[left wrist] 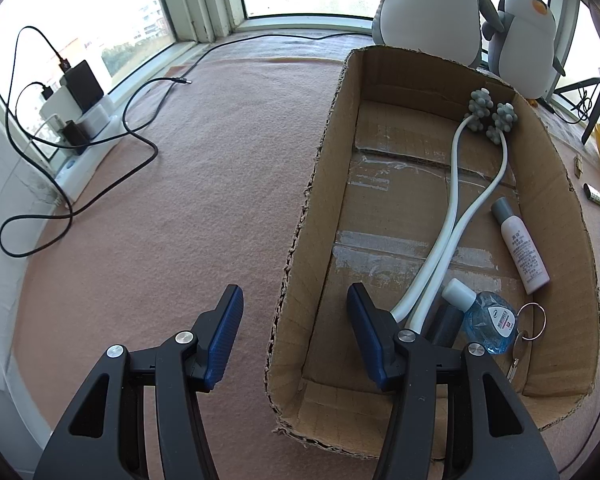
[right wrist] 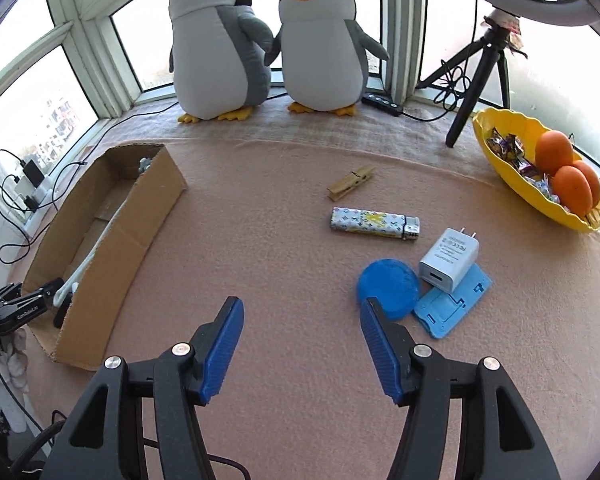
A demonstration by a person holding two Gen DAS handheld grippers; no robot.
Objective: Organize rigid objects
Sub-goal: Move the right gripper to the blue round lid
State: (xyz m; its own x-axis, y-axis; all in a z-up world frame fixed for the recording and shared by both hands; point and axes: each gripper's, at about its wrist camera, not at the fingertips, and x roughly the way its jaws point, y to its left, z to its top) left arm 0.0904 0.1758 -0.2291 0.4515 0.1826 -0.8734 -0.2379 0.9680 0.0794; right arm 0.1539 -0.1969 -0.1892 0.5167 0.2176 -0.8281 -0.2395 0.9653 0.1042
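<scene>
A cardboard box (left wrist: 332,184) lies open on the pink blanket. Inside it are a white massager with grey knobbed balls (left wrist: 481,105), a white bottle (left wrist: 522,248), a blue bottle (left wrist: 488,324) and keys (left wrist: 518,346). My left gripper (left wrist: 295,292) is open and straddles the box's left wall, one finger outside and one inside, without pressing it. My right gripper (right wrist: 302,304) is open and empty above the blanket. Ahead to its right lie a blue round disc (right wrist: 388,284), a white charger (right wrist: 450,258), a blue stand (right wrist: 456,304), a patterned lighter (right wrist: 374,224) and a wooden clothespin (right wrist: 350,182).
Two plush penguins (right wrist: 216,40) stand by the window. A yellow bowl (right wrist: 540,204) with oranges and sweets sits far right, beside a black tripod (right wrist: 476,72). A power strip with chargers (left wrist: 84,120) and black cables trail along the left sill. The box (right wrist: 140,216) lies left of the right gripper.
</scene>
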